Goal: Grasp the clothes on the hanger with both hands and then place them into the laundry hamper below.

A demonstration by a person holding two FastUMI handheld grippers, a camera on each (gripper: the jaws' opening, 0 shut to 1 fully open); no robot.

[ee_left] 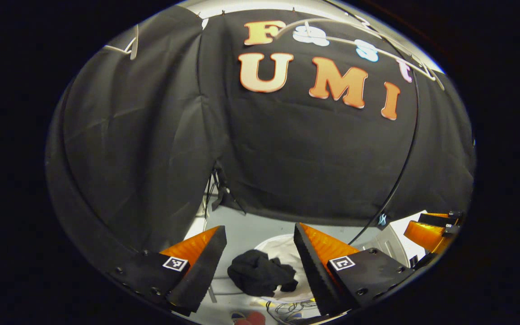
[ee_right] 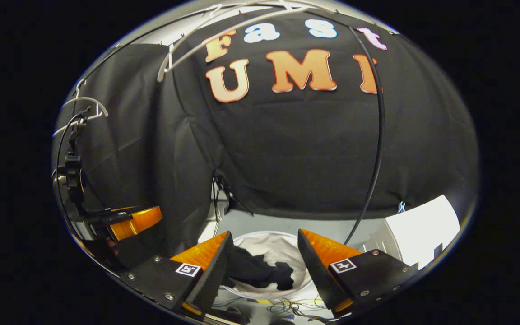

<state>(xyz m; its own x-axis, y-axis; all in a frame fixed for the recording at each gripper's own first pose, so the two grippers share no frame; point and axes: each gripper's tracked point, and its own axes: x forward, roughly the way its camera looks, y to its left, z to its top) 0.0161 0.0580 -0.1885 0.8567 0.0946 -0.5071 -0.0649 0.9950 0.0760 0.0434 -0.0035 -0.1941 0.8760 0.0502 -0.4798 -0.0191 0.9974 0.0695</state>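
Already your dark garment [ee_left: 262, 272] lies crumpled in the white laundry hamper [ee_left: 287, 246] below, at six o'clock in the left gripper view, between the spread fingers. Your left claw [ee_left: 260, 257] is released and grips nothing; your right claw [ee_right: 263, 264] is likewise released, with the same garment [ee_right: 260, 271] lying in the hamper [ee_right: 282, 248] beyond its fingers.

No brand or label can be read off the garment or the hamper. Each claw carries small square black-and-white markers on its finger mounts; they hold no legible words.

Up at twelve o'clock in the right gripper view a bare white hanger [ee_right: 224, 34] hangs, with another white hanger [ee_right: 84, 106] at ten o'clock. A thin black cable [ee_right: 379, 135] runs down the black cloth wall [ee_right: 296, 149] from one o'clock toward five, crossing in front of it. Loose wires [ee_right: 287, 307] lie on the floor at six.

At eight o'clock the right gripper view catches your other claw from the side, and a white box [ee_right: 418, 230] at four o'clock.
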